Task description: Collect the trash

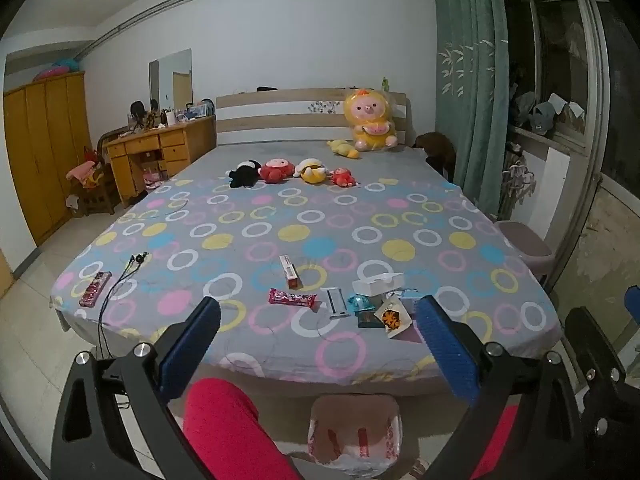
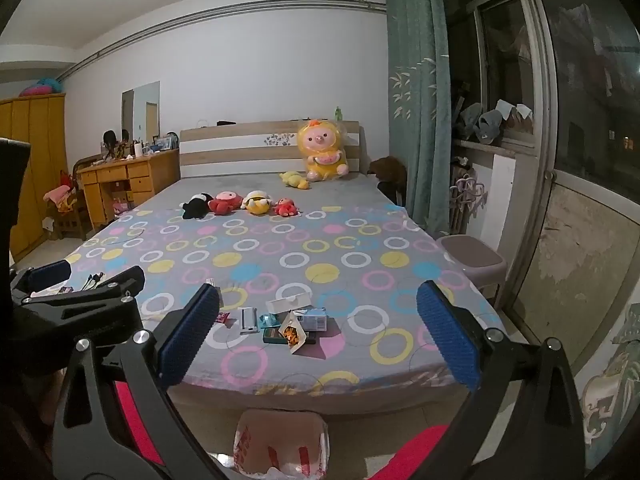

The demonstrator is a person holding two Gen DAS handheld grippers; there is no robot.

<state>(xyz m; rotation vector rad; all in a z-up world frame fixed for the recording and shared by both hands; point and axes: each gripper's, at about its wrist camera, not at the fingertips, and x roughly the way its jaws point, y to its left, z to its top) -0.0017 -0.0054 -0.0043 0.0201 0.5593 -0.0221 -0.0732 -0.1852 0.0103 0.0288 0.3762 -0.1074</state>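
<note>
Trash lies near the foot of the bed: a pink candy wrapper, a red and white small box, a white strip packet, a blue wrapper, a white box and an orange-print snack bag. The snack bag and a blue carton show in the right wrist view. A bin lined with a white bag stands on the floor below the bed edge. My left gripper is open and empty. My right gripper is open and empty.
Plush toys lie mid-bed and a large yellow plush leans on the headboard. A phone and black earphones lie at the bed's left corner. A purple stool stands right of the bed. A wooden desk stands left.
</note>
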